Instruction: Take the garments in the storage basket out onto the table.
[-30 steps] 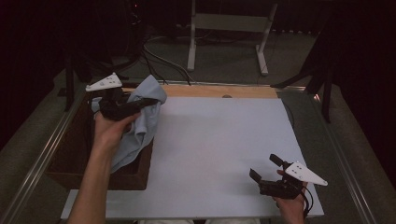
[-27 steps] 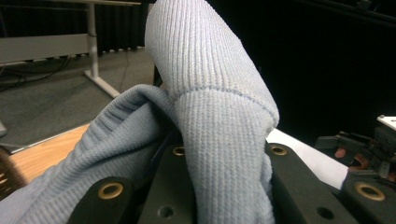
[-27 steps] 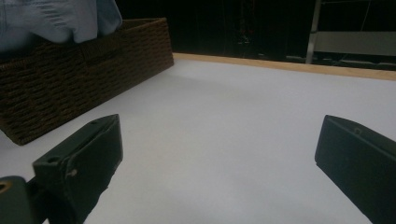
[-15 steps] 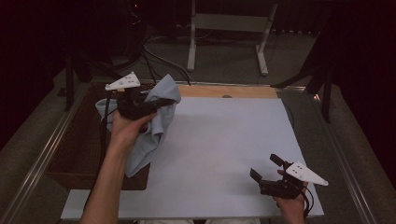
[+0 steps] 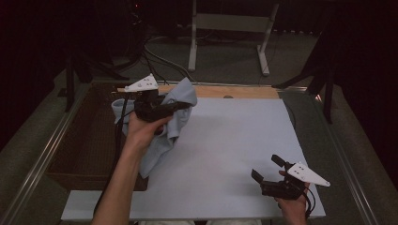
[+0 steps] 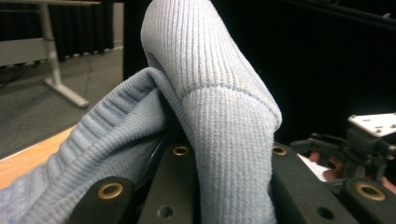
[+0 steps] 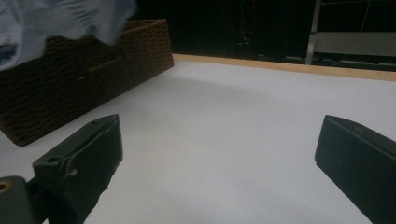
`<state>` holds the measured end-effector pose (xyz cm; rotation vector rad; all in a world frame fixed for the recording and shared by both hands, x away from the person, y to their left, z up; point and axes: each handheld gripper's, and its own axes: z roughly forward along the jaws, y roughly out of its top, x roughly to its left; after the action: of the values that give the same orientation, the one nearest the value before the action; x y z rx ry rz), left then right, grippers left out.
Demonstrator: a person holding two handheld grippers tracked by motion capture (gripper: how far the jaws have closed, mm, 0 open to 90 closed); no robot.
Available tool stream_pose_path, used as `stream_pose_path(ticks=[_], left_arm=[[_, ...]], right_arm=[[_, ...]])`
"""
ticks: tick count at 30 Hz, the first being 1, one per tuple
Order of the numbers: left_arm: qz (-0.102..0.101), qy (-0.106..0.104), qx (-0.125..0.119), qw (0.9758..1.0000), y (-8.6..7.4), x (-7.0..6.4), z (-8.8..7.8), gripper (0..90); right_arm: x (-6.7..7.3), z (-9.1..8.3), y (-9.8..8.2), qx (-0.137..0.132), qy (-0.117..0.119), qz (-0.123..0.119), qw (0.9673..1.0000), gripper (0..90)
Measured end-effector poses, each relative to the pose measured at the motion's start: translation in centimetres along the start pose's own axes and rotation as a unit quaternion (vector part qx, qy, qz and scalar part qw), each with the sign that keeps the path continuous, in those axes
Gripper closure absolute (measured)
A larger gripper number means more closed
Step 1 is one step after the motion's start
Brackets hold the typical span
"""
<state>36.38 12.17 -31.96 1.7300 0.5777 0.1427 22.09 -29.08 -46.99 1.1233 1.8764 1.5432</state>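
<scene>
Gripping pale blue knit garment (image 5: 171, 123), left tool (image 5: 176, 107) holds it clamped, lifted at 10 o'clock, above seam between wicker basket (image 5: 89, 140) and white worktop (image 5: 225, 154). Right tool (image 5: 267, 169) rests at 5 o'clock near worktop's near edge, jaws spread, nothing between. Worktop centre and far side bare: wide room. Since earlier frame, left tool and garment shifted toward 3 o'clock; right tool unmoved.

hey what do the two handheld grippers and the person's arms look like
Both the left gripper and right gripper are black, two-jawed, each topped by a pale three-cornered plate with small holes. Brass-ringed screw holes mark the left's body; a dark cable trails beside the left forearm. Forearms are bare, no sleeves.
</scene>
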Motion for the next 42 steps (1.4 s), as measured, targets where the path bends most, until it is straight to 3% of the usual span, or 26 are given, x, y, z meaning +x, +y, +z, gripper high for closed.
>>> stream_pose_path(ticks=[13, 18, 24, 42], left_arm=[[-0.010, -0.022, 0.036, 0.9990, -1.9, -0.3, 3.9, 83.7], [-0.005, -0.017, 0.056, 0.9982, -2.5, -0.5, 4.9, 83.6], [-0.016, -0.010, 0.058, 0.9981, -3.3, -0.1, 5.2, 83.5], [-0.021, -0.031, 0.071, 0.9968, -5.0, -1.0, 7.7, 82.7]], right_arm=[[-0.2, -0.2, 0.1, -0.003, -0.001, 0.001, 1.0000, 1.2], [-0.2, -0.2, 0.1, -0.002, -0.001, 0.001, 1.0000, 1.2], [-0.1, -0.2, 0.1, -0.001, -0.001, 0.001, 1.0000, 1.1], [-0.2, -0.2, 0.0, -0.001, -0.001, 0.000, 1.0000, 1.2]])
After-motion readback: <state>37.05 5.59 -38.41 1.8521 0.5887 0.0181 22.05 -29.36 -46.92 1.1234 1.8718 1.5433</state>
